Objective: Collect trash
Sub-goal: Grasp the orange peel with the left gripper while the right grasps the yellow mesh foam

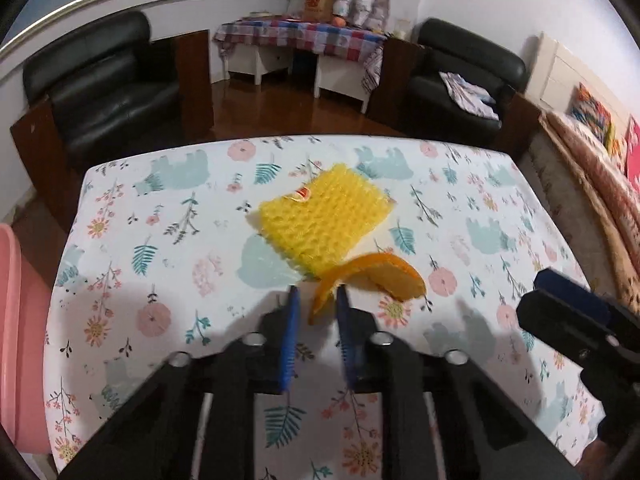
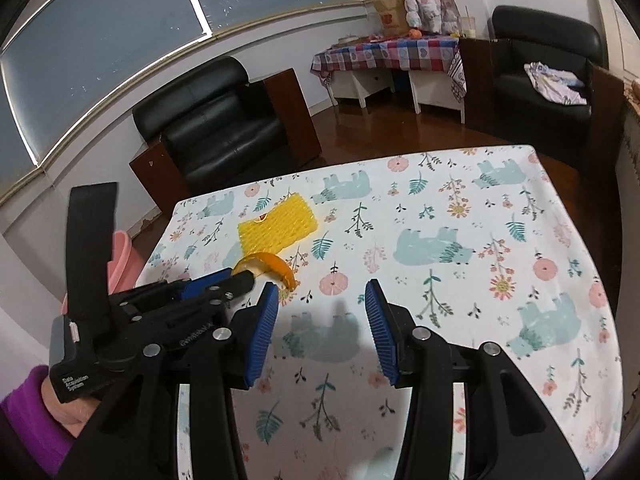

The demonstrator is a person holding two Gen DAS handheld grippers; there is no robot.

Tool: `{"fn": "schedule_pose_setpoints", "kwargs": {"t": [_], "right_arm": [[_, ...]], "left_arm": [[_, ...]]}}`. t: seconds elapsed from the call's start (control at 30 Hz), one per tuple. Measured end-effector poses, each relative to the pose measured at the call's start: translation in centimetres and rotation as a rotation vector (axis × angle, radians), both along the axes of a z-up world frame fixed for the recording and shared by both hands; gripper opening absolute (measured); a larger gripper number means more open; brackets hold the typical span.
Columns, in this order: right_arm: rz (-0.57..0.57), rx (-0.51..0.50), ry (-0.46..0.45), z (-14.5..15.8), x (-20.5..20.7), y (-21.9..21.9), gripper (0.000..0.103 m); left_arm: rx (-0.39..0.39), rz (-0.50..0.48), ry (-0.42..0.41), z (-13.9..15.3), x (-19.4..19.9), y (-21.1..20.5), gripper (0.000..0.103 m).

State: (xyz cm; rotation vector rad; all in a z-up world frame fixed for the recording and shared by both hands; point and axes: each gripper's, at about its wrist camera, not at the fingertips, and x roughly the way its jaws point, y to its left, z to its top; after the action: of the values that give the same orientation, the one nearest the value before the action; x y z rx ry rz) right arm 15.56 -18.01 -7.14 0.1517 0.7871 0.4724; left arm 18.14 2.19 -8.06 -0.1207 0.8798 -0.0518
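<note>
- The orange peel [image 1: 372, 280] lies on the table [image 1: 160, 320] with the floral and bear-print cloth, just on the near side of the yellow foam fruit net [image 1: 324, 220] and touching or overlapping its near edge.
- I judge the peel light, curled and somewhat leathery: it should bend, not break, but its waxy outer skin may slip between ribbed pads. The best hold looks like the raised near end that curls up off the cloth, pinched across its thickness.
- The foam net, by its look, is very light, soft and springy; it would squash under a pinch and could drag along if the peel catches on it.
- The left gripper [image 1: 316, 304] points at the net from the near side, low over the cloth. Its jaws are narrowly parted with the peel's near end between the tips; whether the pads [image 1: 290, 340] actually press on it I cannot tell.
- The right gripper [image 2: 322, 296] hovers over bare cloth, to the right of the net and peel, jaws wide apart and holding nothing.
- A pink bin [image 1: 16, 300] sits off the table's left edge, well left of the net, likely where the trash goes.
</note>
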Motion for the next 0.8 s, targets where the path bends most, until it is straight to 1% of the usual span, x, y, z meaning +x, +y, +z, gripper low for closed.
{"fn": "schedule_pose_setpoints", "kwargs": {"t": [0.03,0.13,0.23,0.37,0.47,0.63,0.8], "right_arm": [[0.001,0.004,0.007,-0.1,0.2,0.2,0.046],[0.007,0.016,0.021,-0.3,1.0,0.8,0.046],[0.010,0.022,0.037,-0.5,2.0,1.7,0.046],[0.015,0.039,0.058,-0.9,3.9,3.2,0.046],[0.012,0.032,0.065,-1.3,5.3,4.3,0.046],[0.011,-0.024,0.061,-2.2,7.3,6.5,0.046],[0.013,-0.066,0.062,-2.9,9.1,7.6,0.046]], "left_arm": [[-0.014,-0.003,-0.004,0.0,-0.1,0.3,0.006],[-0.017,-0.004,-0.024,0.4,-1.0,0.9,0.005],[-0.056,0.020,-0.029,0.9,-2.3,2.1,0.005],[-0.061,0.058,-0.053,1.8,-4.4,3.7,0.005],[-0.066,0.084,-0.070,2.4,-5.8,4.9,0.005],[-0.083,0.123,-0.084,3.0,-7.7,6.8,0.005],[-0.106,0.146,-0.089,3.0,-8.7,7.9,0.005]]}}
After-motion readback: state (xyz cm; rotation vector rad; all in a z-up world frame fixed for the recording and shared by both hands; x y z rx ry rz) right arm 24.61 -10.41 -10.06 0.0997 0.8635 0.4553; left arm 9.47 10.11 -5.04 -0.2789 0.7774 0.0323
